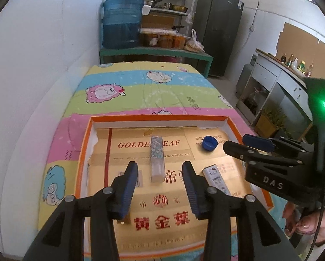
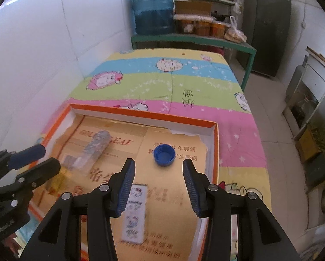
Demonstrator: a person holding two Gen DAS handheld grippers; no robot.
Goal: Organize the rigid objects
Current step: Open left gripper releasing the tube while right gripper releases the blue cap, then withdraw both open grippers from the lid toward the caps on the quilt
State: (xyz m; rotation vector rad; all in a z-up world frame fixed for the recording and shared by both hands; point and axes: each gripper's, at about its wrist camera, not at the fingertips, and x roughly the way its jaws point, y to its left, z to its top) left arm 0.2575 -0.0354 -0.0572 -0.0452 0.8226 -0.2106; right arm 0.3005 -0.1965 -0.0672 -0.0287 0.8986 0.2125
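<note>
An orange-rimmed tray (image 1: 87, 143) (image 2: 215, 152) lined with gold cardboard lies on the bed. In it lie a tall floral-patterned box (image 1: 157, 158) (image 2: 95, 150), a blue bottle cap (image 1: 209, 143) (image 2: 164, 154), a white cartoon-printed box (image 1: 216, 179) (image 2: 134, 215) and a small gold block (image 1: 123, 218) (image 2: 57, 181). My left gripper (image 1: 160, 187) (image 2: 37, 157) is open and empty, just short of the floral box. My right gripper (image 2: 158, 187) (image 1: 242, 143) is open and empty, behind the cap and above the white box.
A cartoon-sheep bedsheet (image 1: 140, 91) covers the bed, with a white wall on the left. Behind it a green bench (image 1: 155, 53) holds a blue water jug (image 1: 122, 21) and jars. A dark fridge (image 1: 216, 28) and a counter (image 1: 277, 76) stand to the right.
</note>
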